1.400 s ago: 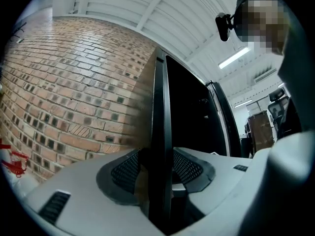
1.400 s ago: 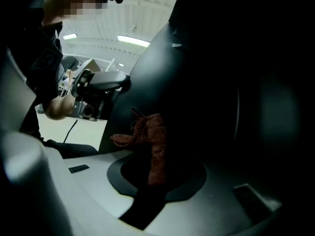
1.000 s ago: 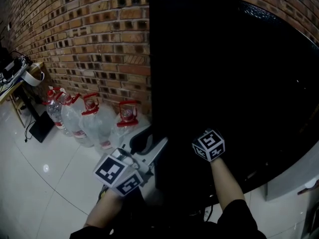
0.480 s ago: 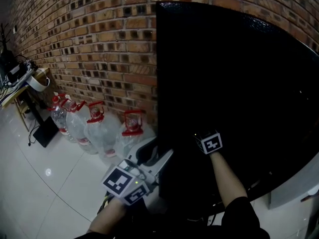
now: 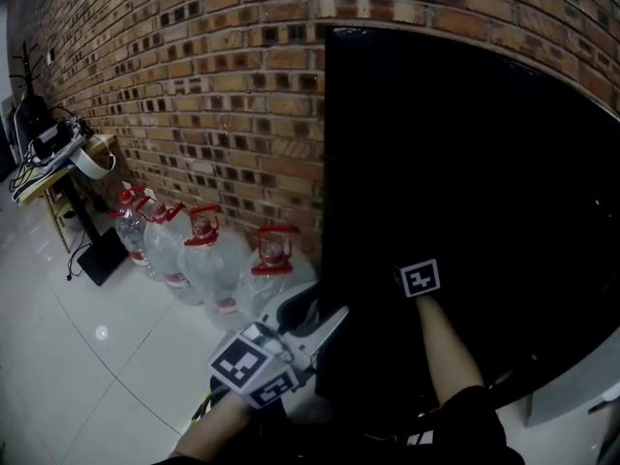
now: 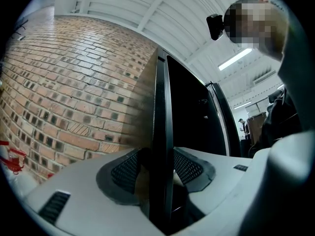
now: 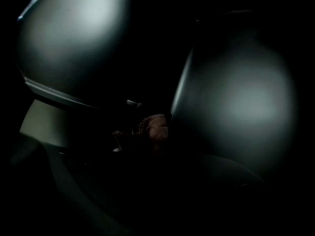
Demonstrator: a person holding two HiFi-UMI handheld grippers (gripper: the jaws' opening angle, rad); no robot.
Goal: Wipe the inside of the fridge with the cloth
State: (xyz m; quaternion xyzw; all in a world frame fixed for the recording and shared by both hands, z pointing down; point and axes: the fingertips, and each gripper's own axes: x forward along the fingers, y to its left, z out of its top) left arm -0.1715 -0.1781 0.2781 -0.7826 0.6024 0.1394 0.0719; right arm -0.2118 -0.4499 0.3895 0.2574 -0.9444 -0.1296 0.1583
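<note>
A black fridge [image 5: 465, 182] stands against the brick wall, its inside too dark to make out in the head view. My left gripper [image 5: 325, 323] is shut on the thin edge of the fridge door [image 6: 161, 107], one ribbed pad on each side. The right gripper [image 5: 417, 277] reaches into the dark interior; only its marker cube and the forearm show. In the right gripper view a brownish cloth [image 7: 152, 127] is bunched between the dim jaws, in front of pale curved inner surfaces [image 7: 74, 43].
Several large water bottles with red caps [image 5: 208, 260] stand on the white tiled floor by the brick wall [image 5: 194, 85], left of the fridge. A small table with cables [image 5: 58, 158] and a black panel [image 5: 102, 255] sit further left.
The right gripper has gone deeper into the fridge; its cube looks smaller and sits higher. The left gripper keeps its hold on the door edge. The head view has shifted.
</note>
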